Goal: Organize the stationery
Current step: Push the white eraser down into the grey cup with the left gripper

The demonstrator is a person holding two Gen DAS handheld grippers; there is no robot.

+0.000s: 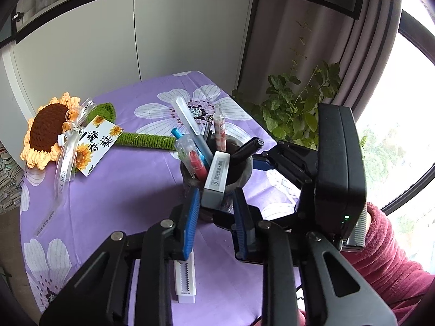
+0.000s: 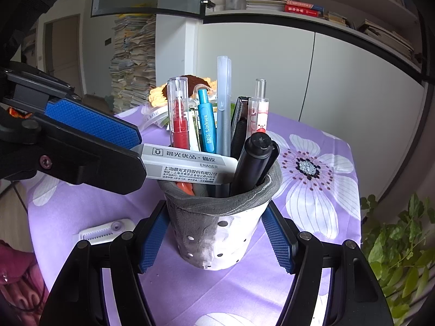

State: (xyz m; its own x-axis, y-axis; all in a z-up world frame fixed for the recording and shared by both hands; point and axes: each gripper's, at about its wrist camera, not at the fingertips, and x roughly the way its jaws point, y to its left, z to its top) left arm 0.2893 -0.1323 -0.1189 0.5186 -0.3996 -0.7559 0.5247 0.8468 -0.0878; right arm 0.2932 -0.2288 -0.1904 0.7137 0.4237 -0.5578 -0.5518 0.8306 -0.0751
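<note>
A white eraser (image 1: 217, 171) in a printed sleeve leans with its far end over the rim of a grey-and-white pen holder (image 2: 217, 239). My left gripper (image 1: 216, 193) is shut on the eraser's near end, blue pads against its sides. In the right wrist view that eraser (image 2: 187, 163) enters from the left, above the holder's mouth. My right gripper (image 2: 216, 212) is shut on the holder, one pad on each side of its wall. Inside stand a red pen (image 2: 179, 119), a teal pen (image 2: 206, 125), a black marker (image 2: 255, 160) and several others.
A white serrated plastic piece (image 1: 186, 279) lies on the purple flowered cloth (image 1: 108, 190) beneath my left gripper. A crochet sunflower (image 1: 49, 133) with a card lies at the left. A leafy plant (image 1: 293, 111) stands off the table's right edge. A red sleeve (image 1: 391, 258) shows behind the right gripper.
</note>
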